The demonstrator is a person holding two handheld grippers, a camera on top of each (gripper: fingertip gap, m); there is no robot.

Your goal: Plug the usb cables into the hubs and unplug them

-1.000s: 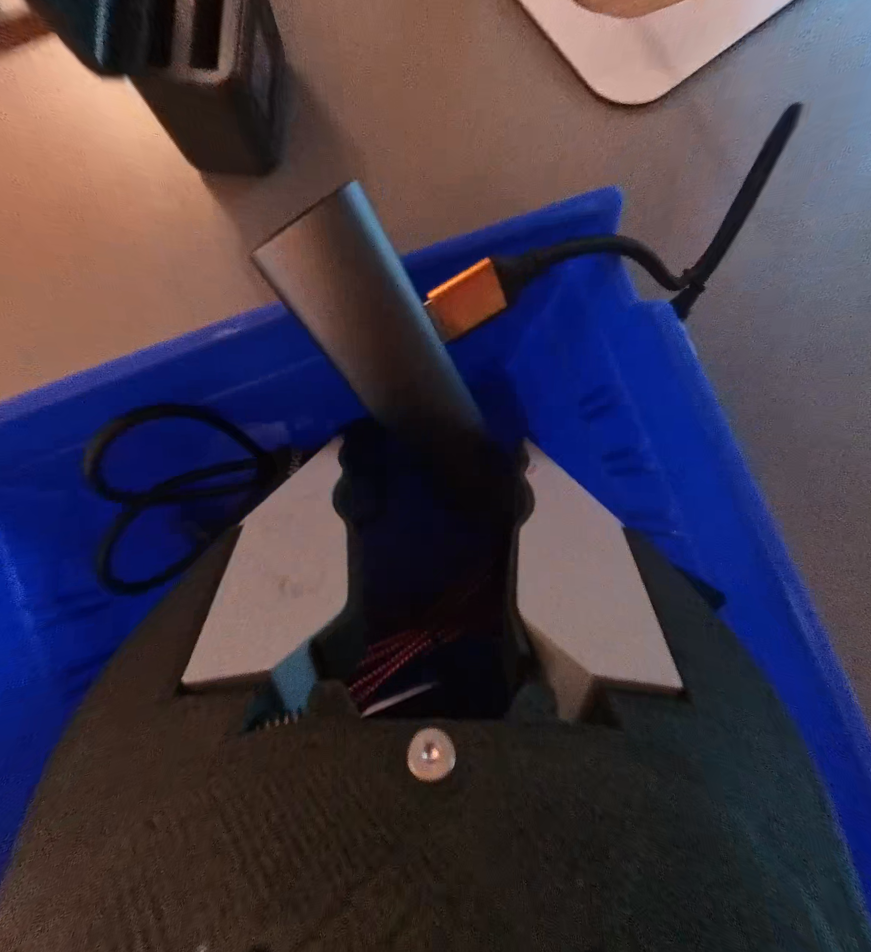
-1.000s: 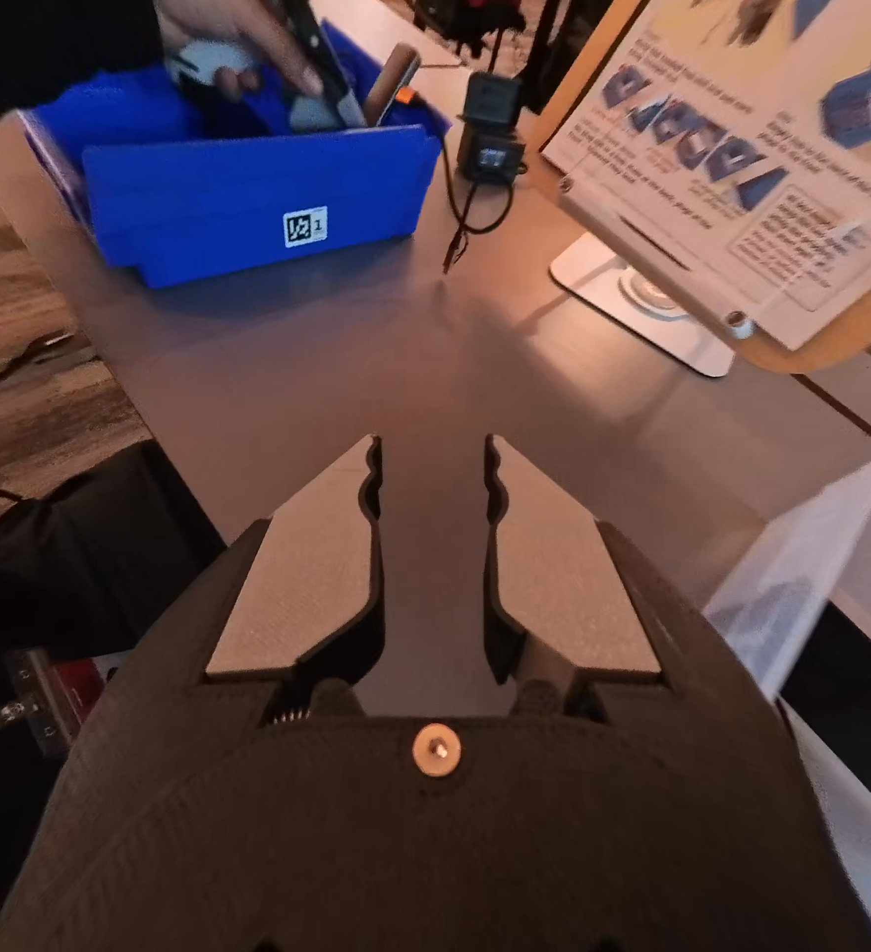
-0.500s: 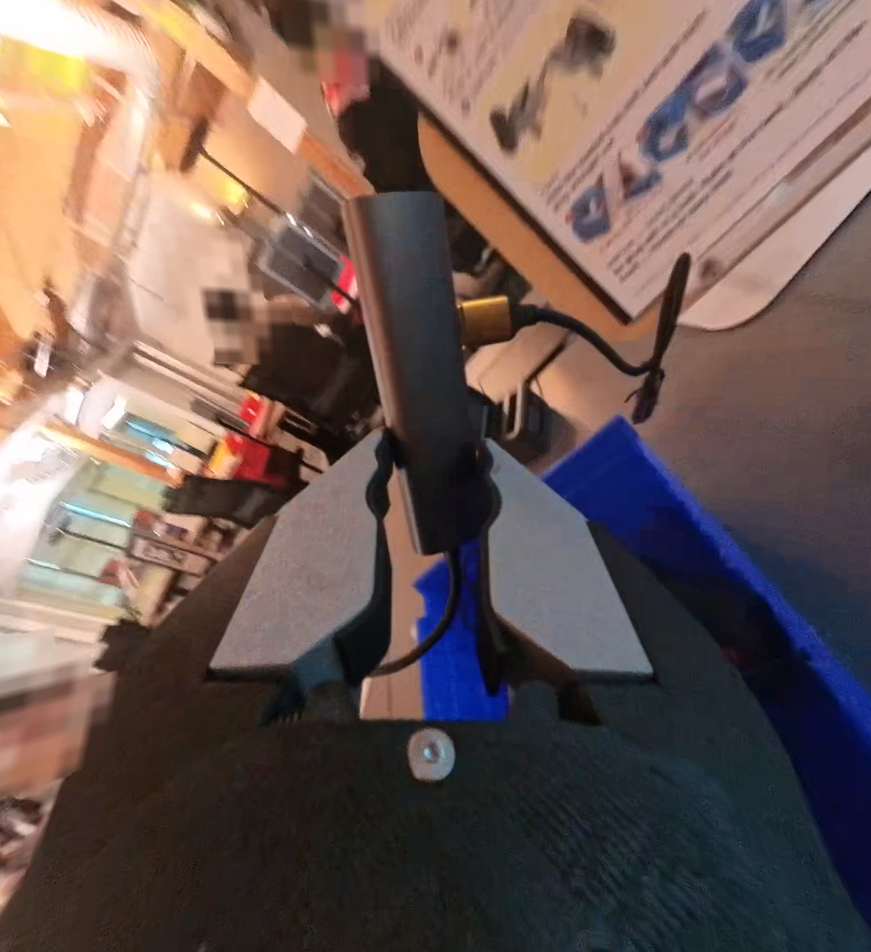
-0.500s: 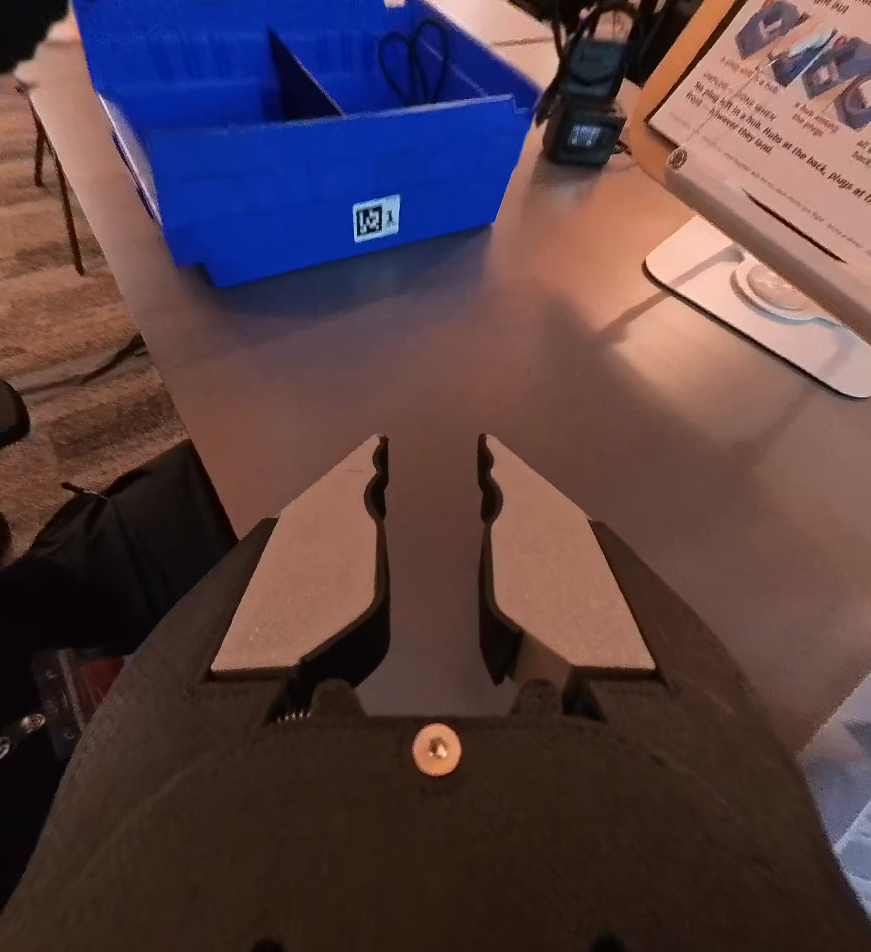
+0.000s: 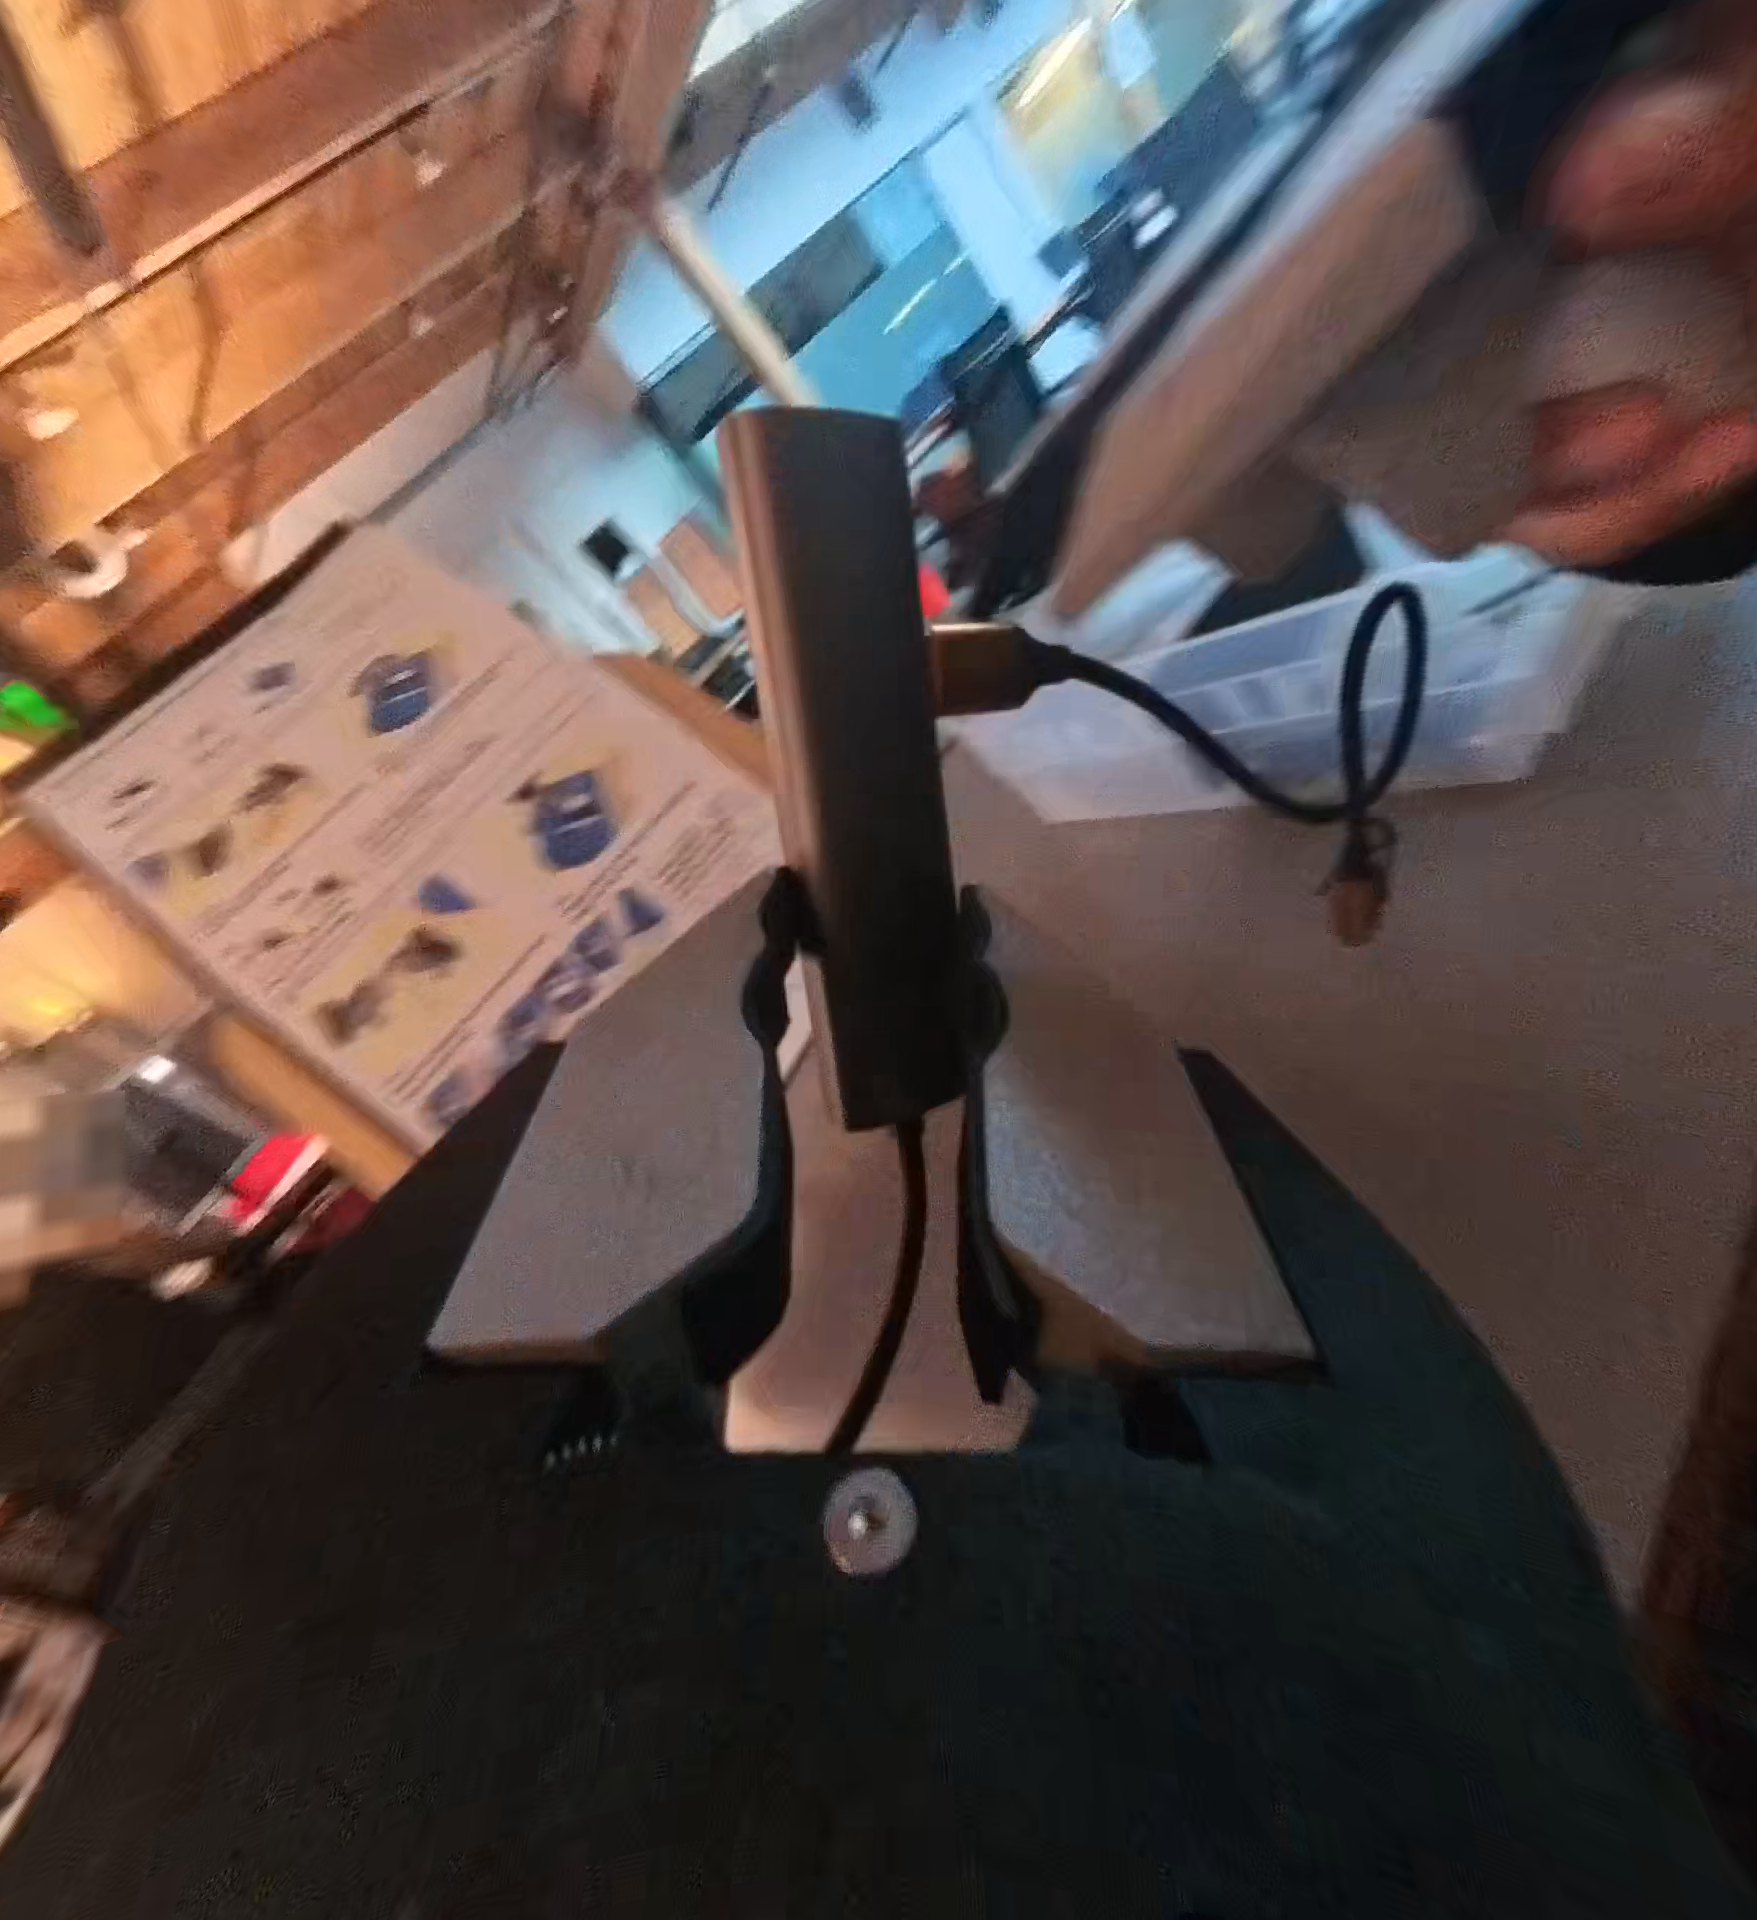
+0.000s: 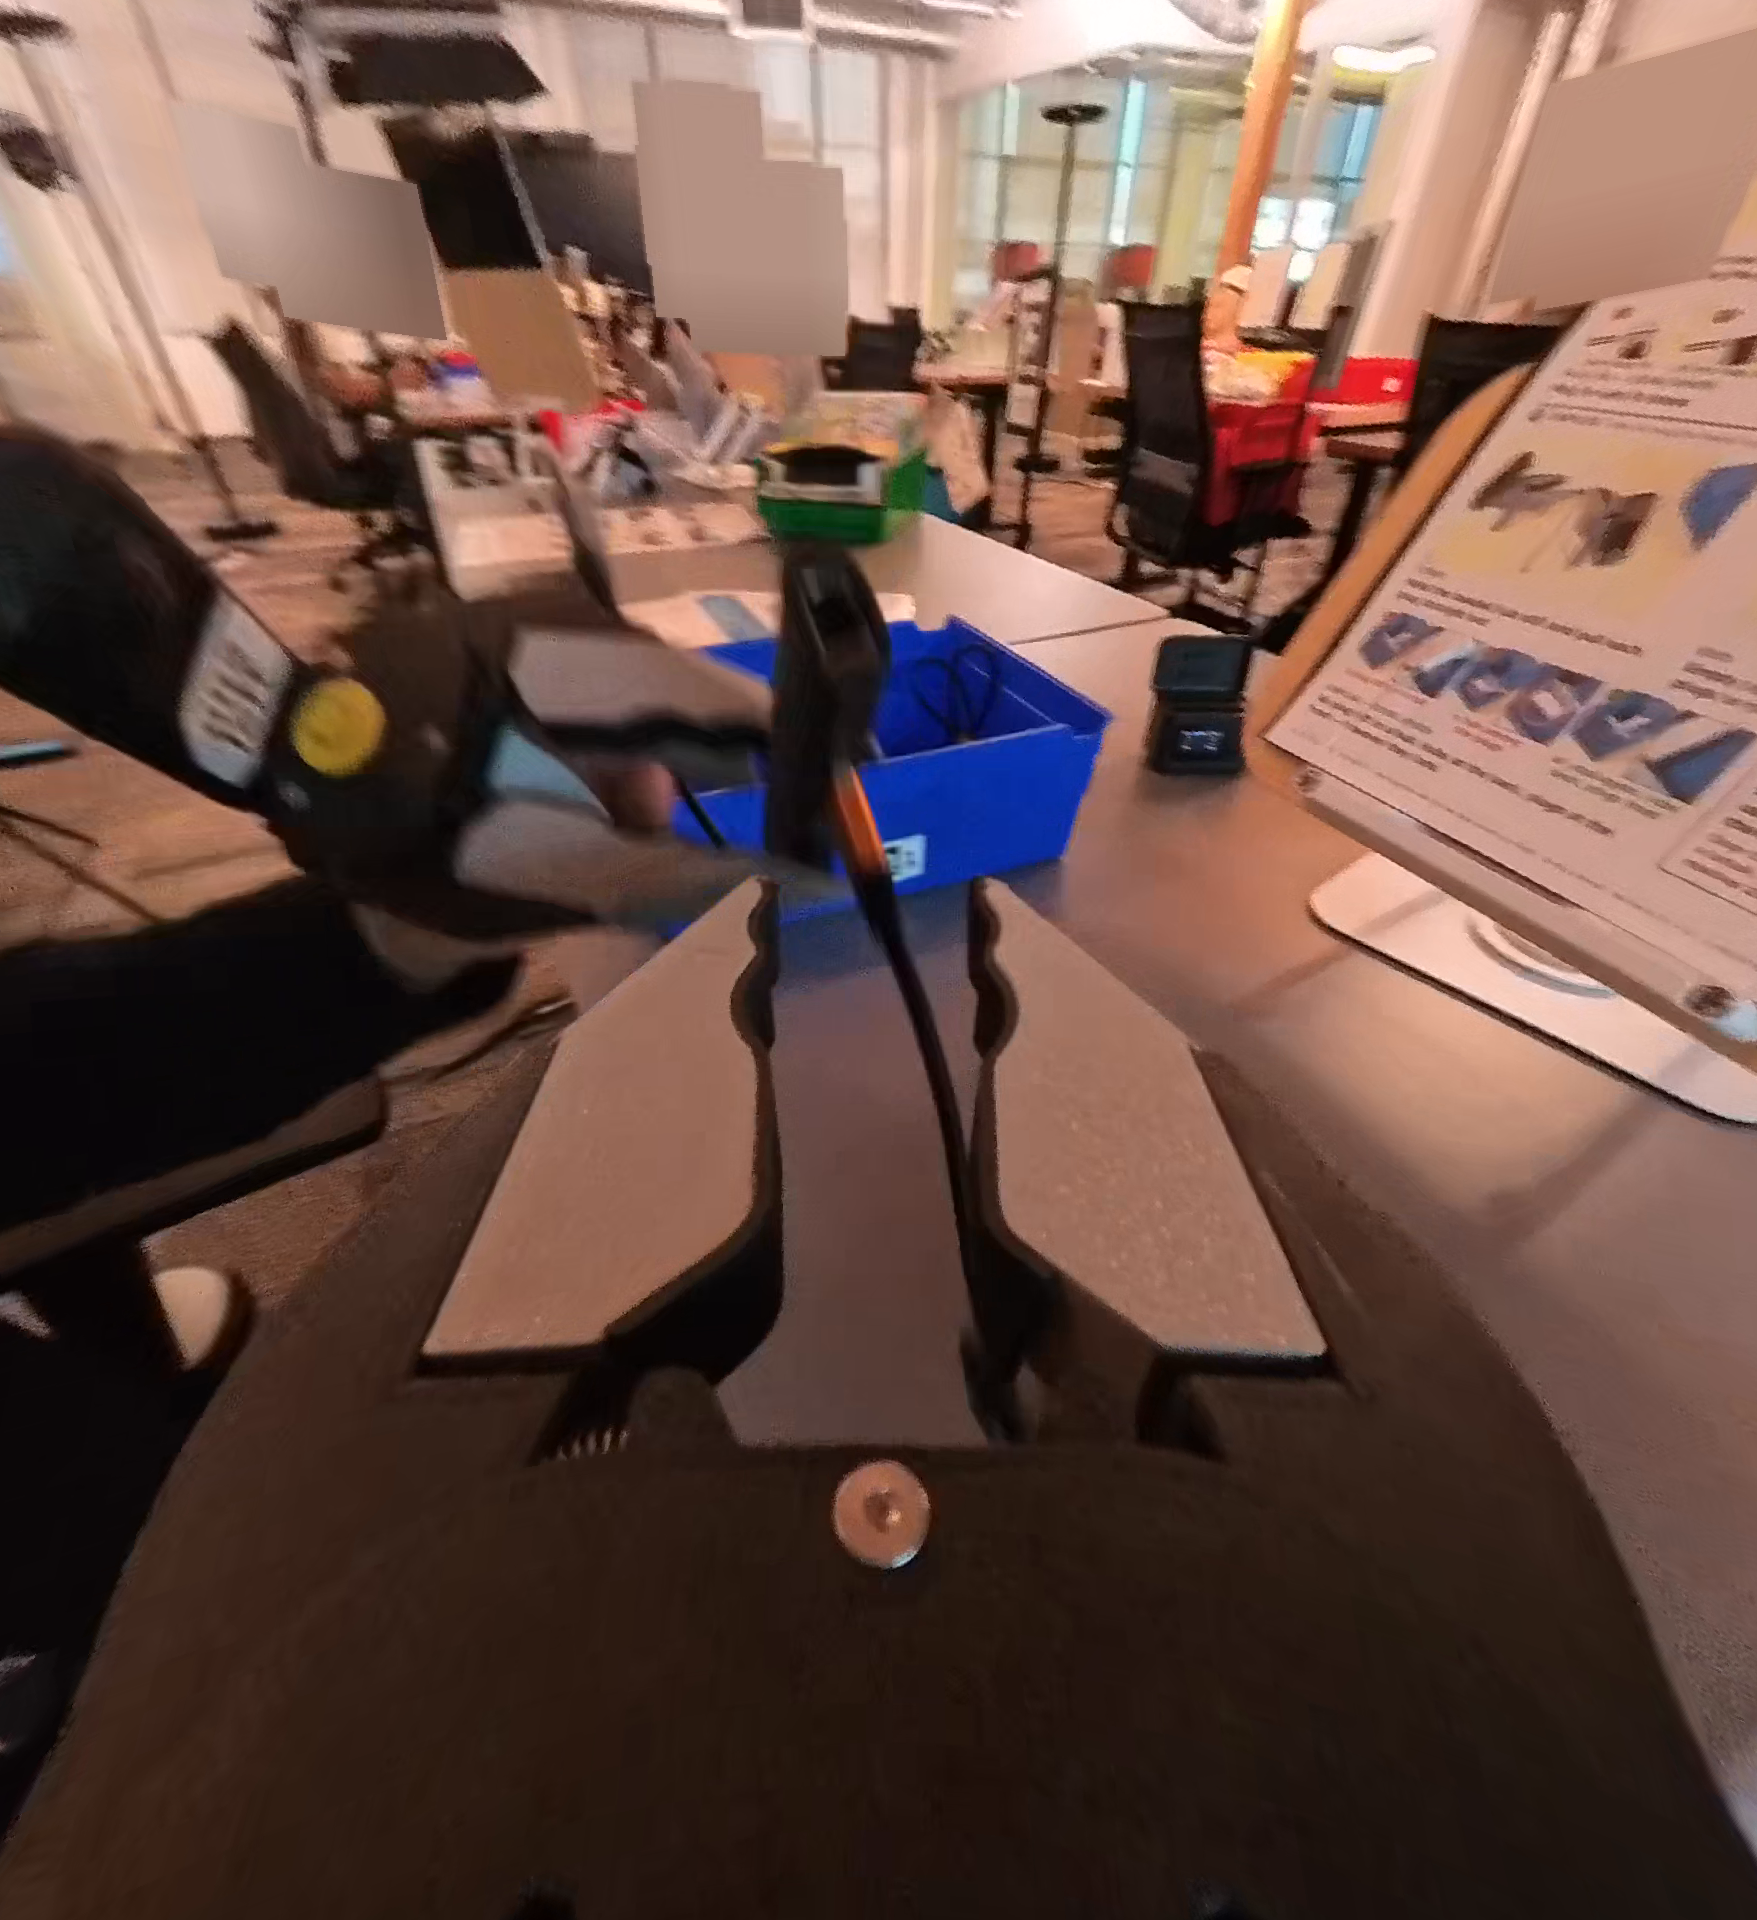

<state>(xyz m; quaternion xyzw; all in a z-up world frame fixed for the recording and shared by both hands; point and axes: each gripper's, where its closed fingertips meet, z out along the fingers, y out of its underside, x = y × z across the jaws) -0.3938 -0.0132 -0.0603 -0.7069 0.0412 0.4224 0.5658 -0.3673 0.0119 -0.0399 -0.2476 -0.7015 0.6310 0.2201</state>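
Hub [image 5: 848, 769], the slim grey stick kind, is pinched by its lower end in the left claw [image 5: 874, 966] and pokes straight out past the tips, up in the air. One usb cable [image 5: 1269, 748] with an orange plug sits in its right side and loops down. Right claw [image 6: 872, 971] is spread apart with nothing clamped, though that same cable [image 6: 915, 997] dangles through the gap between its fingers. Just past its tips is the hub [image 6: 817, 717], and behind that a blue bin [image 6: 967, 800] on the table [image 6: 1373, 1195], sign stand [image 6: 1580, 665] off to the right
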